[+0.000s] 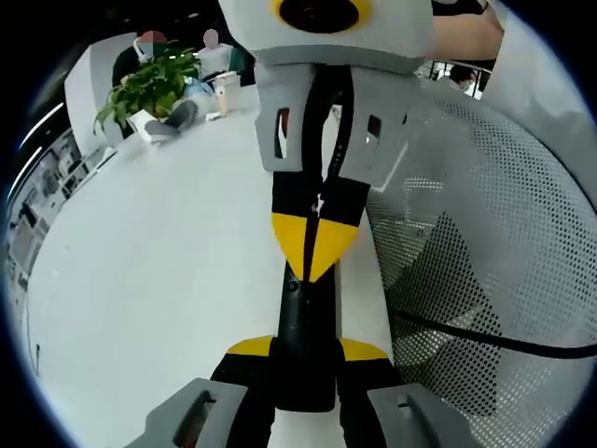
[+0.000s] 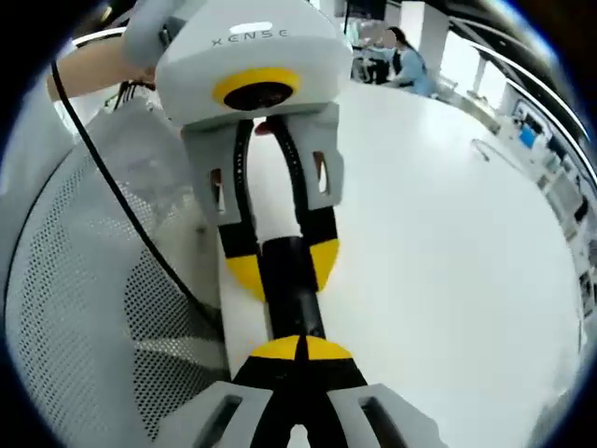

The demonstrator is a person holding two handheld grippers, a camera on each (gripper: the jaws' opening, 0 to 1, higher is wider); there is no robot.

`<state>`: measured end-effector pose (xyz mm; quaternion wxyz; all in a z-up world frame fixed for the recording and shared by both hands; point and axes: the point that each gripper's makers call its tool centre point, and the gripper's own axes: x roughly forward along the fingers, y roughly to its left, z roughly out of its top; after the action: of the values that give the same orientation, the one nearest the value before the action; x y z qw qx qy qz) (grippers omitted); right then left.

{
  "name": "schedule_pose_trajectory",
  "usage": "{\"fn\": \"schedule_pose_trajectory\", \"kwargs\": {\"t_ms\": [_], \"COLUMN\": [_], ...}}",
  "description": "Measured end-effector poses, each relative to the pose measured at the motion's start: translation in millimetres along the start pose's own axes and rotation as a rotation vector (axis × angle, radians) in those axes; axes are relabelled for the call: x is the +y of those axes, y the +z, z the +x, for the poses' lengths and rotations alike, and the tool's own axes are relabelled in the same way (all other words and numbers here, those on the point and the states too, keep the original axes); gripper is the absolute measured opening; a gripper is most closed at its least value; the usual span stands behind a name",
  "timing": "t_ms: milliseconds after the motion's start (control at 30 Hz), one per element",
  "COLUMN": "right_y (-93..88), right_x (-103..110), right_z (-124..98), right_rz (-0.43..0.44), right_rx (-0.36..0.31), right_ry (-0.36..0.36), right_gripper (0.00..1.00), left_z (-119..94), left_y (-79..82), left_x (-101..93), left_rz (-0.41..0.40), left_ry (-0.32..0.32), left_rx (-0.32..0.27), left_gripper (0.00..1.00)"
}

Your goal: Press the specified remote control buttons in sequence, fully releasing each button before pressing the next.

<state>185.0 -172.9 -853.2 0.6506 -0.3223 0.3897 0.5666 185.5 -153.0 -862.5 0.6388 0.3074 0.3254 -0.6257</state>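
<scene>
- Left tool [image 1: 303, 359], frame bottom, clamps the black remote [image 1: 303, 345] at its near end.
- Right tool [image 2: 297, 347] has closed tips pressing the remote [image 2: 291, 280] above the white counter [image 2: 448, 224].
- Mesh chair [image 1: 485, 233] at right.

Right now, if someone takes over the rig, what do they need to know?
Left claw: shut on the remote, held above the table.
Right claw: shut, holding nothing, tips together at the remote's free end.
Done: remote is gripped and the pressing claw is in place. The buttons are hidden, so I cannot tell which presses have been made or whether one is down now.
Left: check the sequence, release fully between presses, keep the remote in view.
</scene>
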Motion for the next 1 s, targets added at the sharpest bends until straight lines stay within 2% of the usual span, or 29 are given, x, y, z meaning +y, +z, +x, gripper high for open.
{"fn": "schedule_pose_trajectory", "kwargs": {"t_ms": [233, 300, 433, 600, 733, 1000], "right_y": [5.7, 4.1, 3.2, -1.8, -2.7, -6.2], "right_x": [1, 2, 2, 3, 5, 8], "right_z": [3, 2, 1, -1, -2, -4], "right_rz": [-0.05, -0.123, -0.103, -0.073, -0.075, -0.087], "right_rx": [0.008, 0.046, 0.043, 0.046, 0.042, 0.055], "right_ry": [-0.01, -0.002, 0.005, 0.026, 0.026, 0.017], "right_gripper": [0.0, 0.0, 0.0, 0.0, 0.0, 0.0], "left_z": [0, 0, 0, 3, 4, 4], "left_y": [0.4, 0.5, 0.4, 4.5, 5.8, 5.4], "left_x": [-0.2, -0.1, -0.2, -3.2, -4.4, -4.4], "left_rz": [-0.004, -0.003, -0.003, -0.013, -0.002, 0.004], "left_ry": [0.001, -0.001, -0.001, -0.001, -0.004, -0.009], "left_rx": [-0.007, -0.005, -0.001, -0.028, -0.006, -0.006], "left_gripper": [0.23, 0.23, 0.23, 0.23, 0.23, 0.23]}}
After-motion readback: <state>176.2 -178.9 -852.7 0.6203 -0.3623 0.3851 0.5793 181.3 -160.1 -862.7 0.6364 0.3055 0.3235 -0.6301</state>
